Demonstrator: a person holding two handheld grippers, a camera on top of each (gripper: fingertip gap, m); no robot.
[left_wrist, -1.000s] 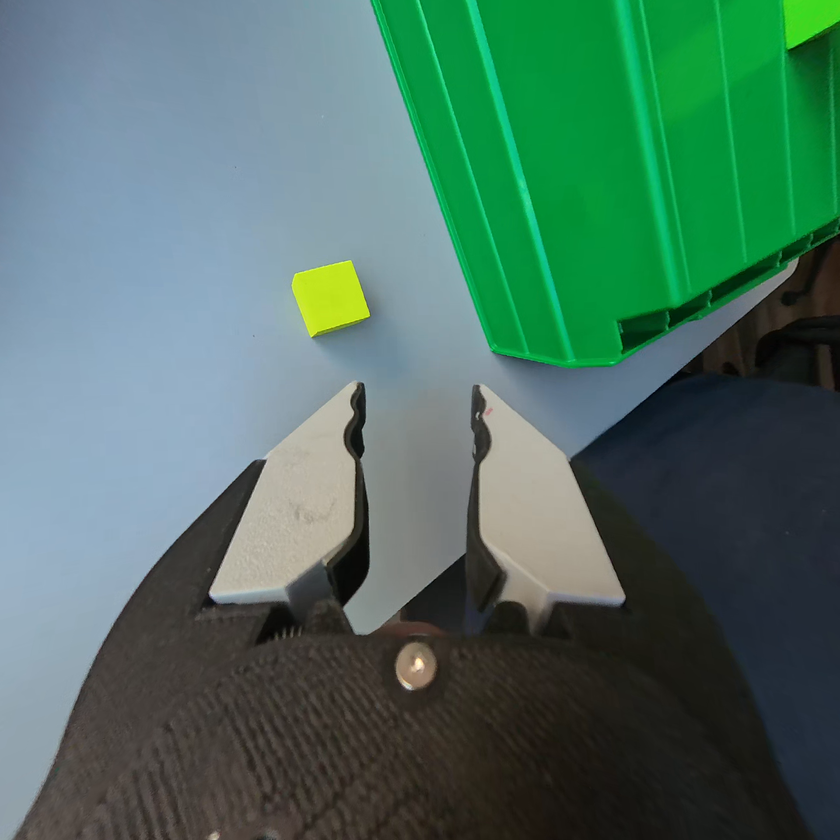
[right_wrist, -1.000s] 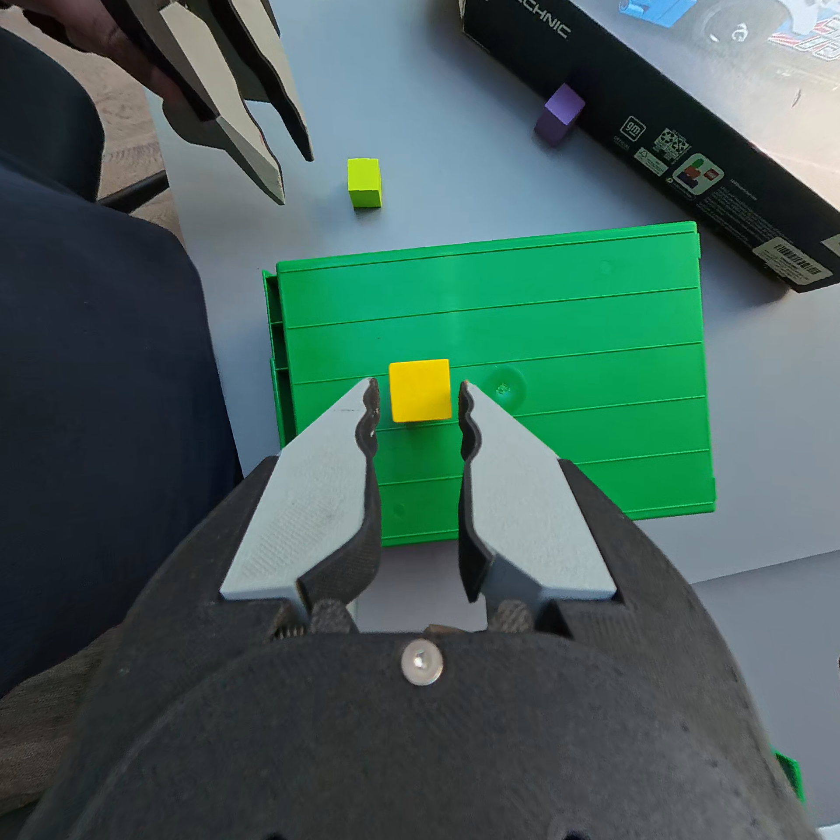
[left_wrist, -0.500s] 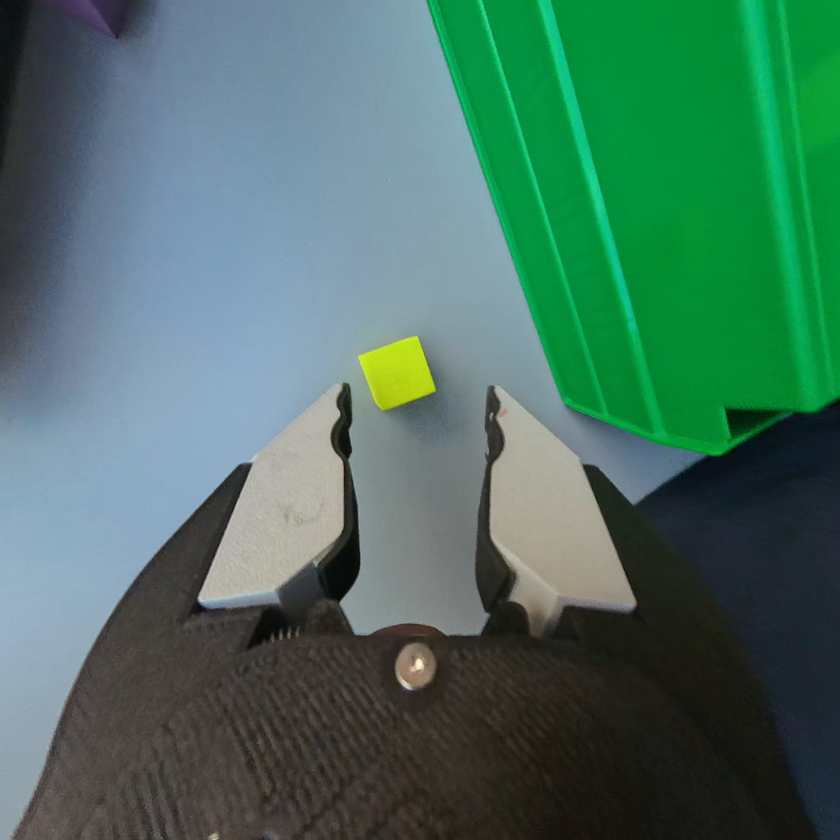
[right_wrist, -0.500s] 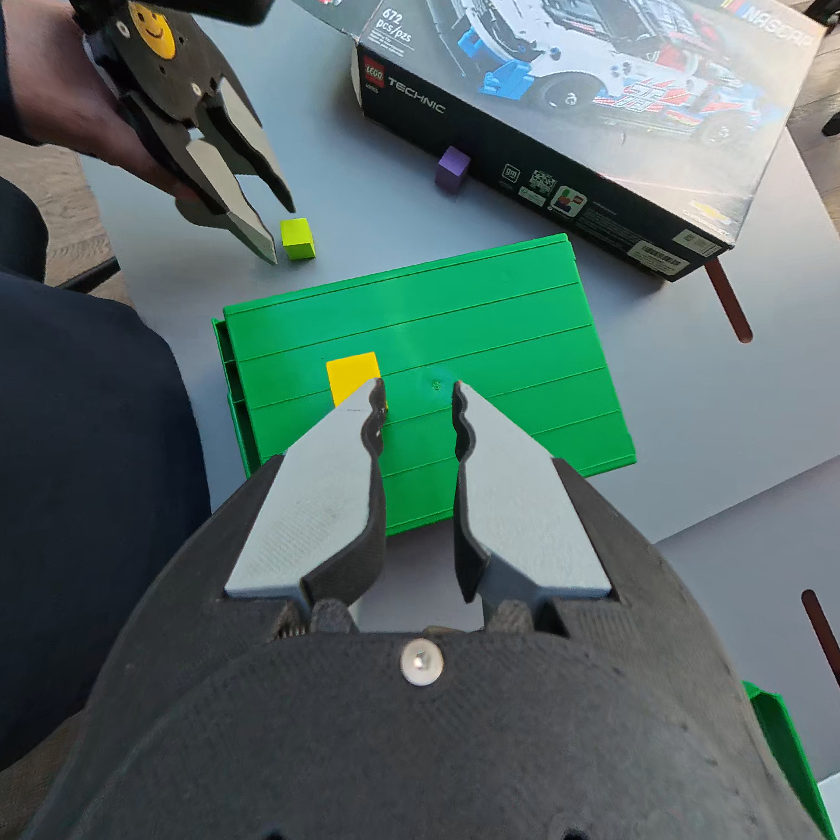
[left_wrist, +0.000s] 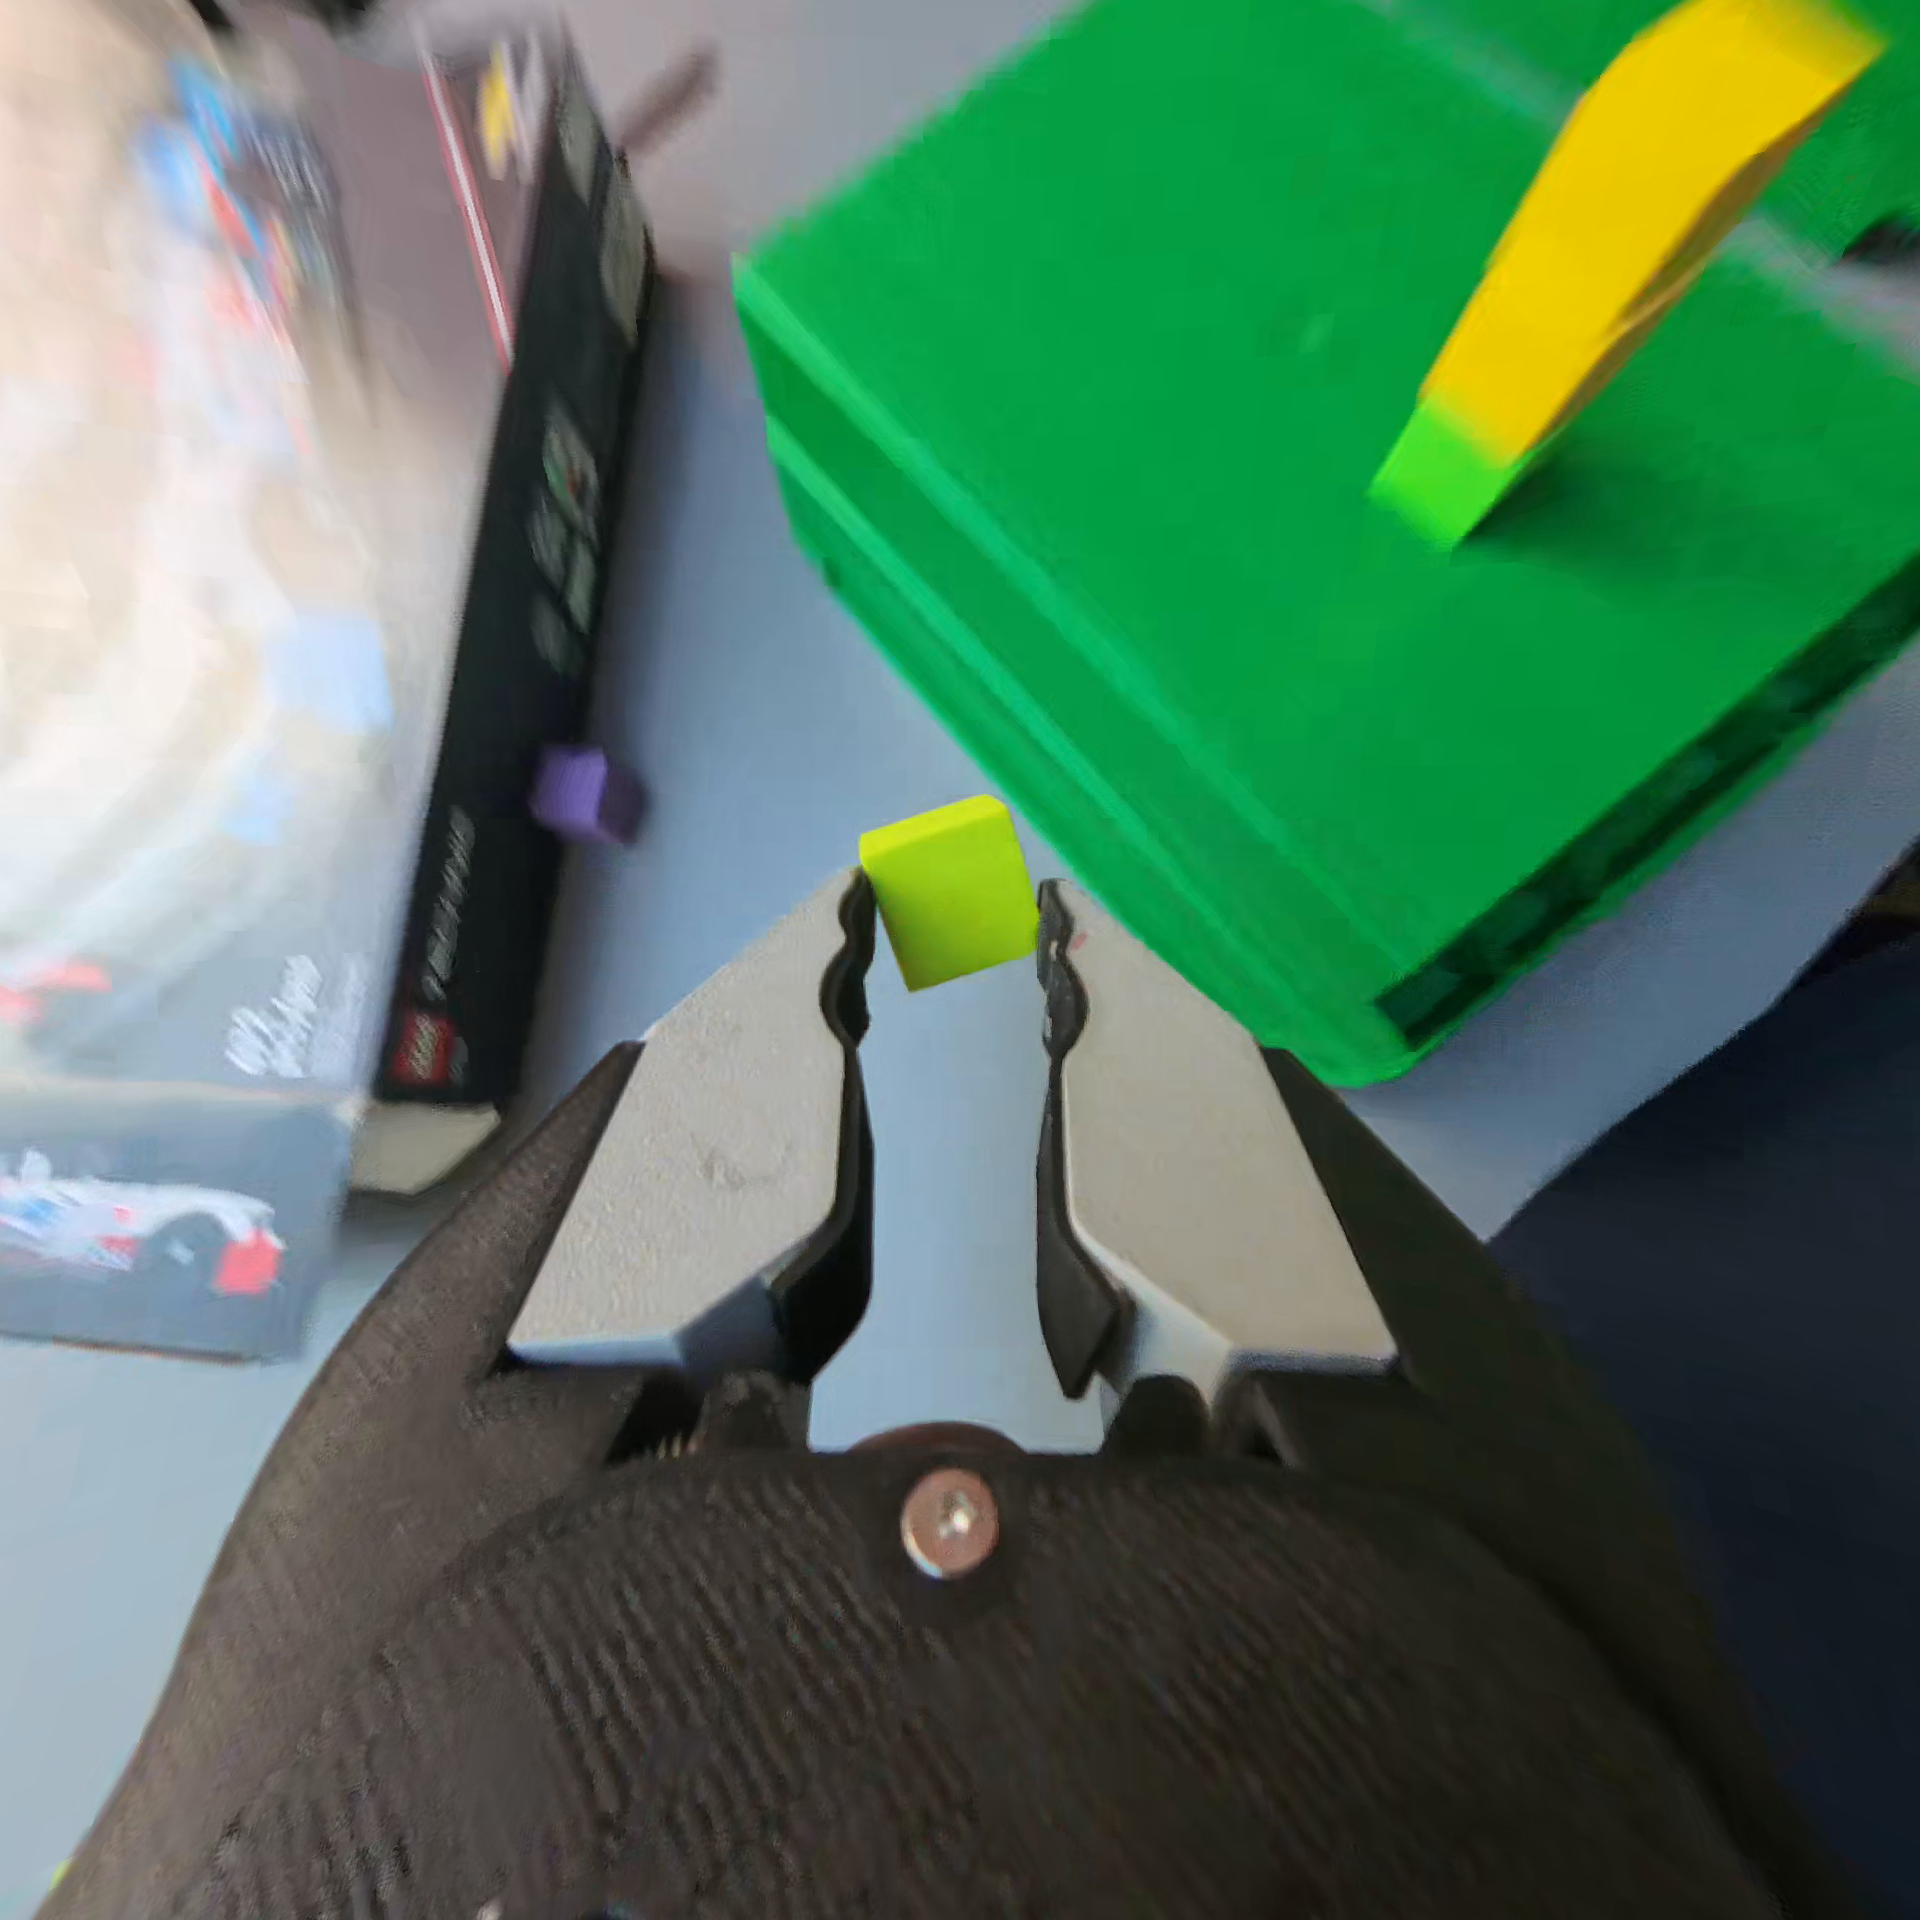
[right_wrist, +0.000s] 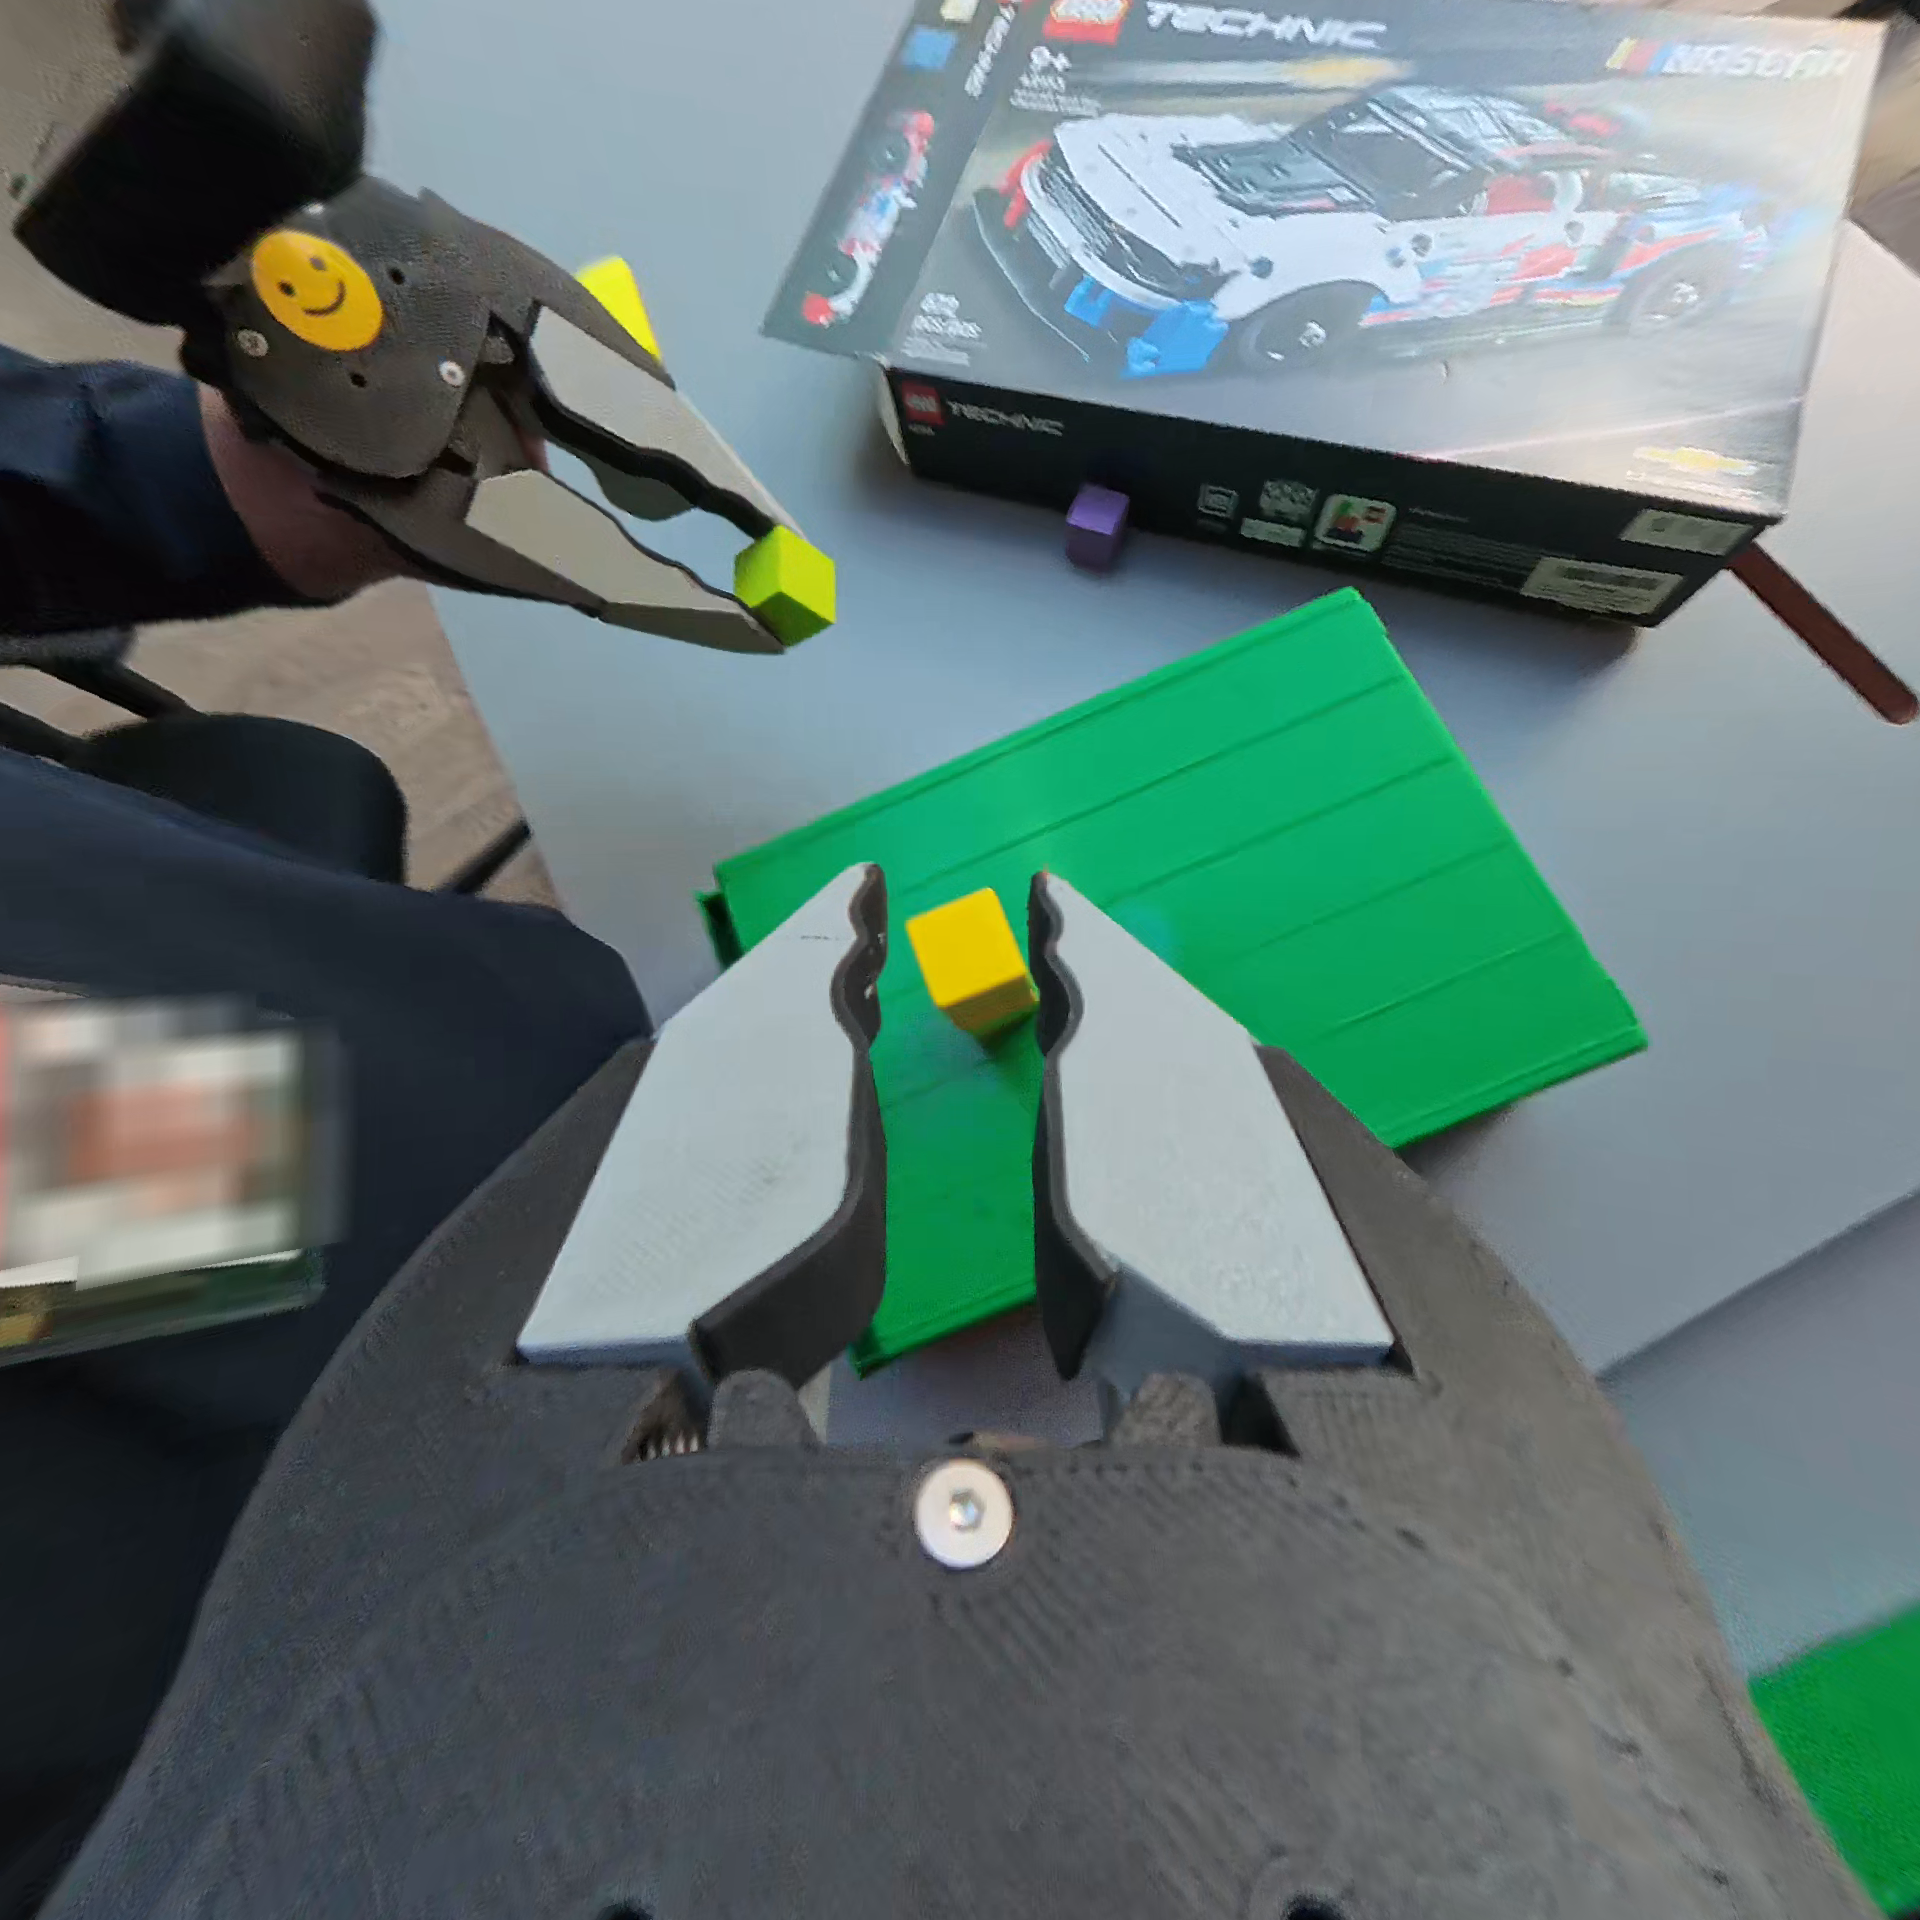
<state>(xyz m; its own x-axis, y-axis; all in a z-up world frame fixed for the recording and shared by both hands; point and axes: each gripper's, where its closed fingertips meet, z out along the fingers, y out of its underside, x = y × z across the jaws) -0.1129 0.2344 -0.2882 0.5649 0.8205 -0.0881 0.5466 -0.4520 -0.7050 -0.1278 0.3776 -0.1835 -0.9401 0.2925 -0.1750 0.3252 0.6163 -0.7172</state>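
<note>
Left gripper (left_wrist: 954, 902), in its own view, is pinching a lime-green cube (left_wrist: 951, 894) at the very tips, one pad pressing on each of two opposite faces, and is holding it clear of the grey-blue table (left_wrist: 727, 675). It looks like a small, rigid, light block with smooth sides, so a flat squeeze across opposite faces suits it, though so shallow a hold could let it twist. Close on the right is lying a green ribbed bin (left_wrist: 1195, 436) with a blurred yellow cube (left_wrist: 1621, 239) on it; to the left a purple cube (left_wrist: 582, 795) is sitting against a printed cardboard box (left_wrist: 540, 623).

Right gripper (right_wrist: 956, 935), in its view, is hanging with narrow jaws above the bin (right_wrist: 1299, 883), grasping nothing: the yellow cube (right_wrist: 971, 961) is resting on the bin below them. Farther off, the left gripper (right_wrist: 774, 592) is showing with the lime cube (right_wrist: 787, 584), and behind it are lying another yellow-green block (right_wrist: 621, 301) and, beyond the box (right_wrist: 1351, 260), a brown stick (right_wrist: 1829, 649).
</note>
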